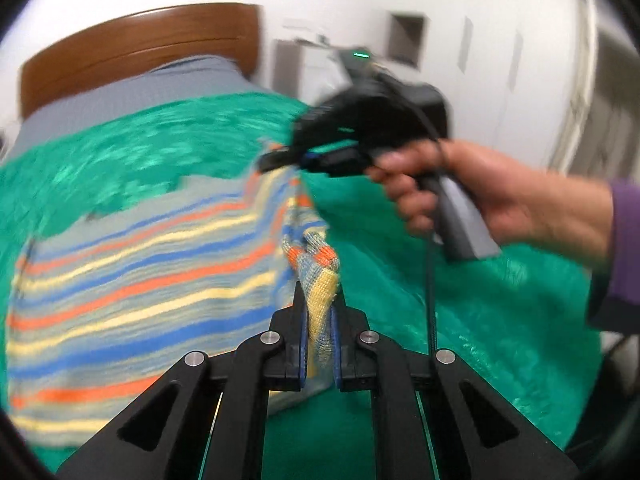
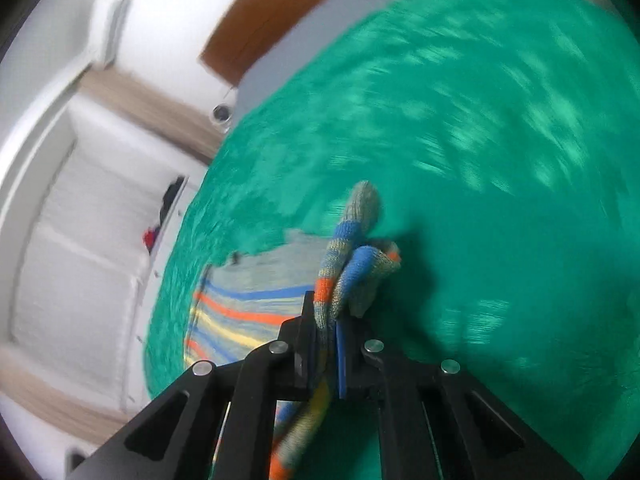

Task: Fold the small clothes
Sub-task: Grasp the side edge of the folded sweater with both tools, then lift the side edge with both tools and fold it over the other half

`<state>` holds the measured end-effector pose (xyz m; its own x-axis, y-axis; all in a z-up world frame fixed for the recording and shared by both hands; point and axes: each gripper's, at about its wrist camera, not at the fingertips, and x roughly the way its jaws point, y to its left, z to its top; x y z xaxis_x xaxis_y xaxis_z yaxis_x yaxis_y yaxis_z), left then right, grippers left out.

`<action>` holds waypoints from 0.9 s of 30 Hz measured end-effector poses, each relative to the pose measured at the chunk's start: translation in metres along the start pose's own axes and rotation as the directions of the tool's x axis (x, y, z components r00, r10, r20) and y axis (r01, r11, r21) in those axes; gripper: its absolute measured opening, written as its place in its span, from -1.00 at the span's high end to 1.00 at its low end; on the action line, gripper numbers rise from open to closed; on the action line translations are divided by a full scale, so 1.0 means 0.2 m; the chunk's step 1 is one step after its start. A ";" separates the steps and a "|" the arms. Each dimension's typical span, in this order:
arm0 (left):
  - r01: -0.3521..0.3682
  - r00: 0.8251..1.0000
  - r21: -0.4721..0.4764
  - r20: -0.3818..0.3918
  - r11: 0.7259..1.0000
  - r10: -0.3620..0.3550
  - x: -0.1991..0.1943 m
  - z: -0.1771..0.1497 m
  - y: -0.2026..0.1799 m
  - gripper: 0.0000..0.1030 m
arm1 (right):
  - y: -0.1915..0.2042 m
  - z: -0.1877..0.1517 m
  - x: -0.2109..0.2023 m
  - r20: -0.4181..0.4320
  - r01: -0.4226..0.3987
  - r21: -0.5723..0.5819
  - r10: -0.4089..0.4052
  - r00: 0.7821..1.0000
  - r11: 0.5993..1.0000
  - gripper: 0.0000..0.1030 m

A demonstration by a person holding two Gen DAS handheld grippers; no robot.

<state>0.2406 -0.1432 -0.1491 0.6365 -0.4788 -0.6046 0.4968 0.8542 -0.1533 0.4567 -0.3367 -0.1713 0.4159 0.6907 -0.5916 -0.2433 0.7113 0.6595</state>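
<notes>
A small knitted garment with blue, orange, yellow and grey stripes lies on a green fuzzy blanket. My left gripper is shut on a bunched edge of the garment and lifts it. My right gripper, held by a hand, is shut on another part of the same edge farther away. In the right wrist view, my right gripper pinches a folded striped bunch, and the rest of the garment hangs to the left. Both views are motion-blurred.
The blanket covers a bed with a grey sheet and a brown wooden headboard. White walls and cupboards stand behind. White padded furniture sits beside the bed in the right wrist view.
</notes>
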 end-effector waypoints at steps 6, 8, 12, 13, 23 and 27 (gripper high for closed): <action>-0.077 0.995 -0.207 0.050 0.975 0.090 -0.34 -0.09 0.35 0.87 | 0.53 0.06 0.23 -0.063 -0.077 -0.145 0.068 0.996 0.986 0.85; -0.113 0.991 -0.265 0.044 0.957 0.129 -0.40 -0.13 0.47 0.87 | 0.69 0.06 0.38 -0.101 -0.093 -0.185 0.075 0.992 0.978 0.85; -0.176 0.980 -0.384 0.014 0.907 0.197 -0.49 -0.24 0.69 0.87 | 0.91 0.00 0.72 -0.169 -0.090 -0.216 0.054 0.984 0.972 0.85; -0.194 0.977 -0.405 0.003 0.894 0.213 -0.50 -0.27 0.74 0.87 | 0.93 -0.01 0.78 -0.179 -0.092 -0.216 0.053 0.982 0.972 0.85; -0.385 0.920 -0.462 -0.129 0.799 0.370 -0.53 -0.42 0.95 -0.20 | 0.99 -0.17 1.17 -0.230 -0.083 -0.134 0.050 0.972 0.988 0.18; -0.323 0.939 -0.496 -0.059 0.806 0.340 -0.61 -0.40 0.94 -0.50 | 1.03 -0.21 0.89 -0.158 -0.051 -0.239 0.013 0.987 0.970 0.12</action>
<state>0.2101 0.0922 -0.1668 0.7316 -0.1471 -0.6657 -0.0976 0.9438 -0.3158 0.4440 -0.0612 -0.1604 0.2686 0.7120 -0.6487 -0.4667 0.6854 0.5590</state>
